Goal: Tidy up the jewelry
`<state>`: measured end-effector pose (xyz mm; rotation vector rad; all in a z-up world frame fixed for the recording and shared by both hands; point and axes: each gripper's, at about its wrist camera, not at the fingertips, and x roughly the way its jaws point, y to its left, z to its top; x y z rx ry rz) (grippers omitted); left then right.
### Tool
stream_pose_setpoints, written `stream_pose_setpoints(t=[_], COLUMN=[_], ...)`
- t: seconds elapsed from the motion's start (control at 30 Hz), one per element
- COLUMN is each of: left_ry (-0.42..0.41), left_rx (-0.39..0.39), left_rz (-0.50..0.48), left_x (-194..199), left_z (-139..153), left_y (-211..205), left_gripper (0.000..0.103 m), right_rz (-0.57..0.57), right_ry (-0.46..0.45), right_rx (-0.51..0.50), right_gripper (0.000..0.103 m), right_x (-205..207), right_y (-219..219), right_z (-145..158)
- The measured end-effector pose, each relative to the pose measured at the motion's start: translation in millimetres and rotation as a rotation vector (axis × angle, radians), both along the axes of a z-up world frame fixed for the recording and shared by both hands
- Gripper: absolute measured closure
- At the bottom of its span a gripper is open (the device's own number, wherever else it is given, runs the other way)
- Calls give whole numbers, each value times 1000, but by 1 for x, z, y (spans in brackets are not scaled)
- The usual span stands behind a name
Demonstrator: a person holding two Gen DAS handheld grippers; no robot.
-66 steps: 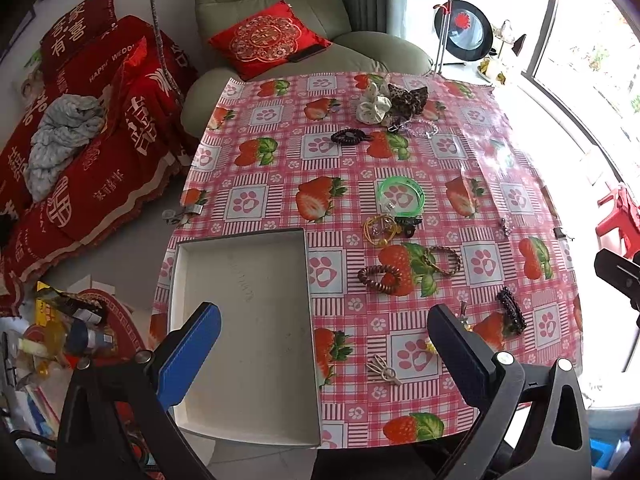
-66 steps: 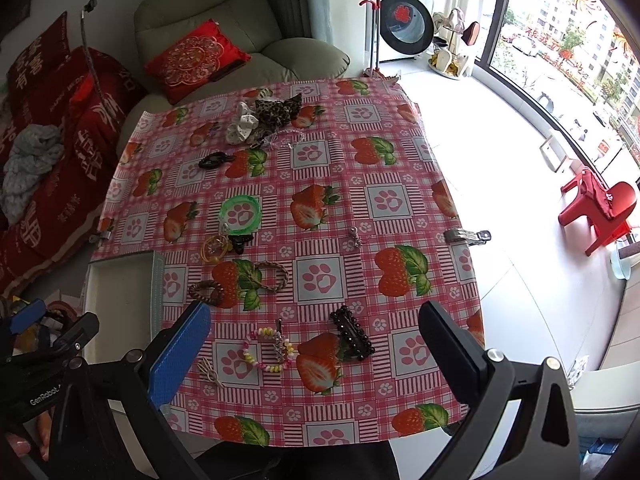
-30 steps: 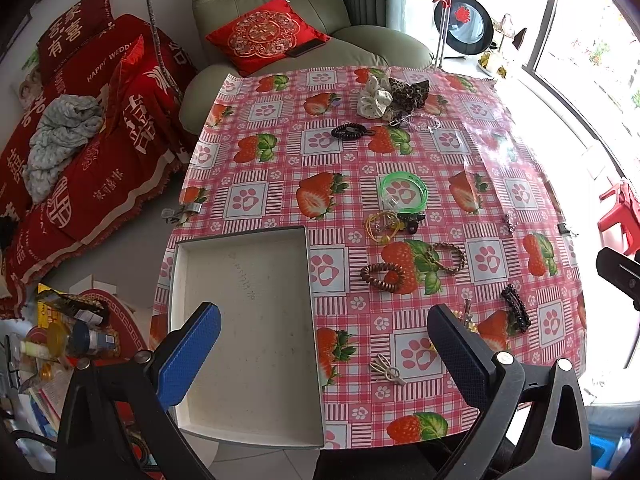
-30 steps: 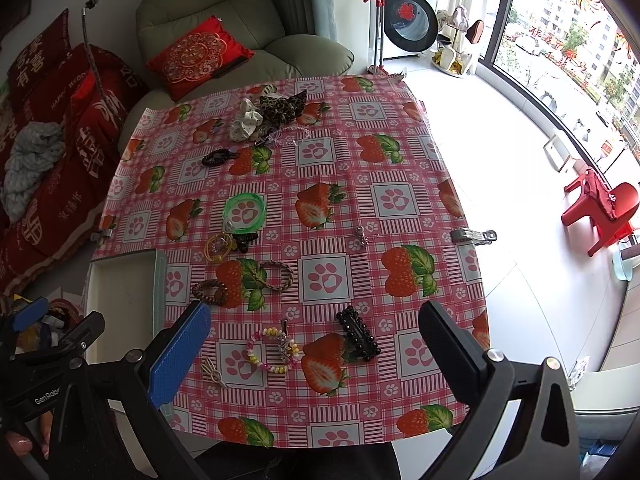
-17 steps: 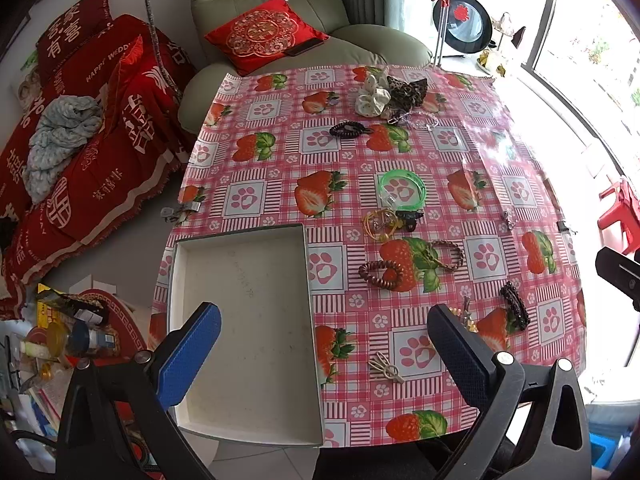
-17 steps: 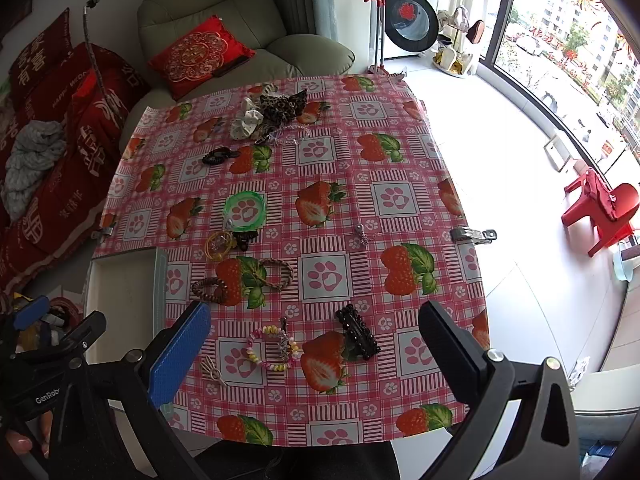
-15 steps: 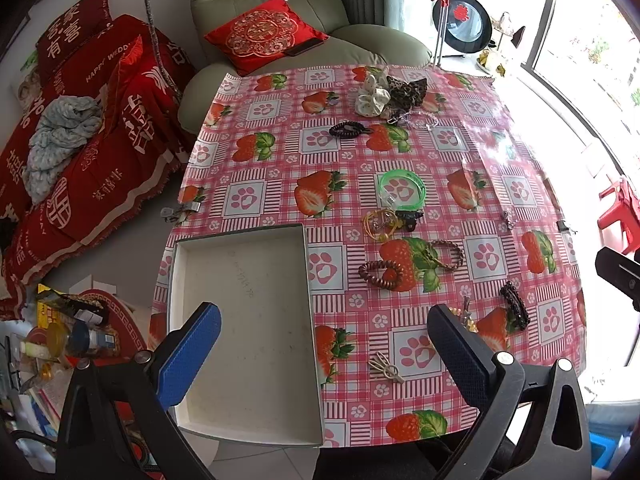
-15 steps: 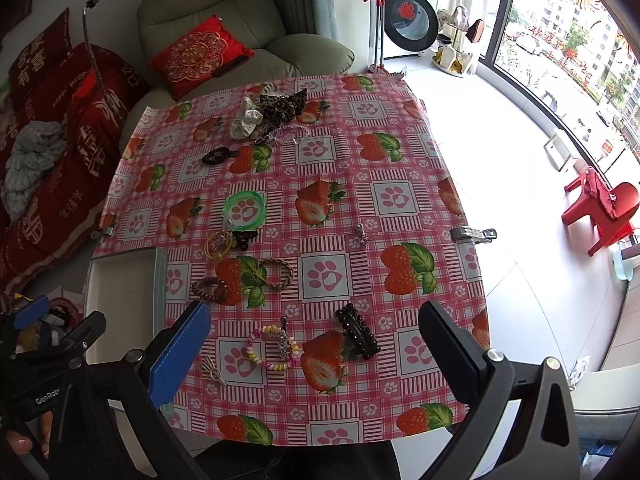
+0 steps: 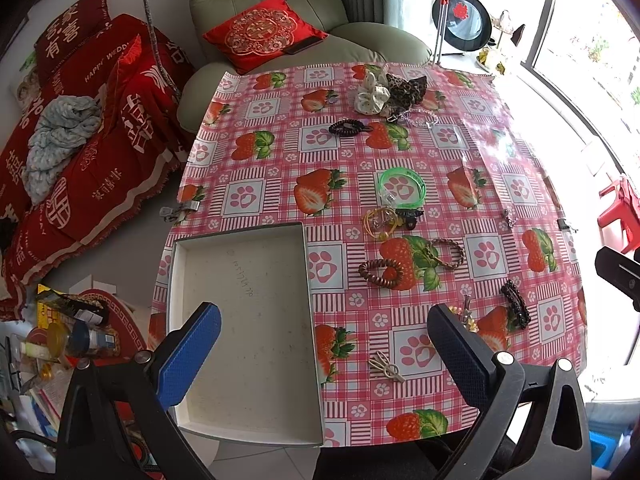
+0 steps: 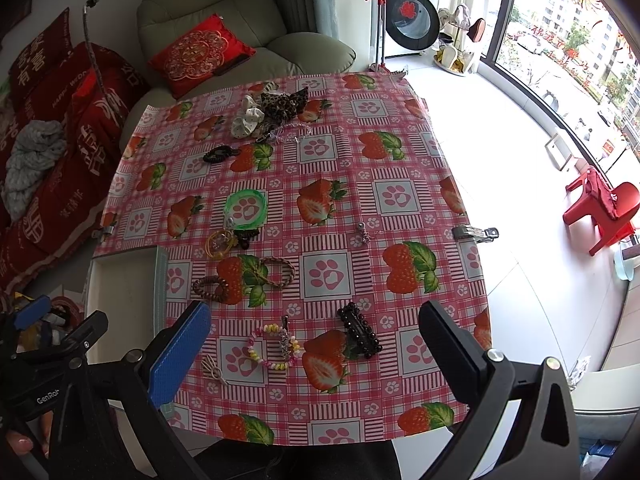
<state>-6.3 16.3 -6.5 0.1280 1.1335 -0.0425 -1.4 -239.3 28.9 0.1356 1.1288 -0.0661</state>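
A shallow white tray (image 9: 184, 264) lies empty at the table's near left; its edge shows in the right wrist view (image 10: 120, 276). Loose jewelry lies on the strawberry tablecloth: a green bangle (image 9: 401, 189) (image 10: 245, 207), a yellow ring (image 9: 379, 220), a brown bead bracelet (image 9: 380, 272) (image 10: 211, 288), a braided bracelet (image 9: 447, 253), a black hair clip (image 9: 516, 307) (image 10: 359, 330), a pastel bead bracelet (image 10: 274, 347) and a small gold clip (image 9: 386, 366). My left gripper (image 9: 324, 356) is open above the tray's right edge. My right gripper (image 10: 316, 352) is open above the pastel bracelet.
Scrunchies (image 9: 386, 92) and a black hair tie (image 9: 347, 127) lie at the table's far end. A green armchair with a red cushion (image 9: 264, 36) stands behind, a red-covered sofa (image 9: 80, 128) at left. Clips (image 10: 476, 233) hold the cloth's edges. Clutter (image 9: 60, 336) sits on the floor.
Both views have shifted slightly, the table sitting a touch lower and closer. Both grippers stay open and nothing on the table has moved.
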Motion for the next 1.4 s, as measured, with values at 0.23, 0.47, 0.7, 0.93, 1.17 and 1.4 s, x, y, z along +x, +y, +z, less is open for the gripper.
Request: stream_pose_setpoints(t=[0.23, 0.47, 0.7, 0.93, 1.17, 1.4], left_ry=[3, 12, 35, 51, 85, 127], left_rx=[1, 3, 9, 14, 9, -4], left_rz=[0, -3, -7, -15, -17, -34], left_x=[-1, -6, 3, 8, 16, 29], left_z=[-2, -7, -6, -7, -17, -44], left_y=[-1, -4, -7, -10, -11, -19], left_gripper=[0, 0, 0, 0, 0, 0], right_rz=[1, -1, 0, -4, -6, -16], right_ry=[1, 6, 21, 33, 63, 121], right_rx=[-1, -1, 2, 9, 15, 30], right_gripper=[0, 0, 0, 0, 0, 0], right_x=[1, 0, -1, 3, 7, 10], right_y=[0, 2, 3, -3, -7, -16], right_z=[-1, -3, -11, -13, -21, -46])
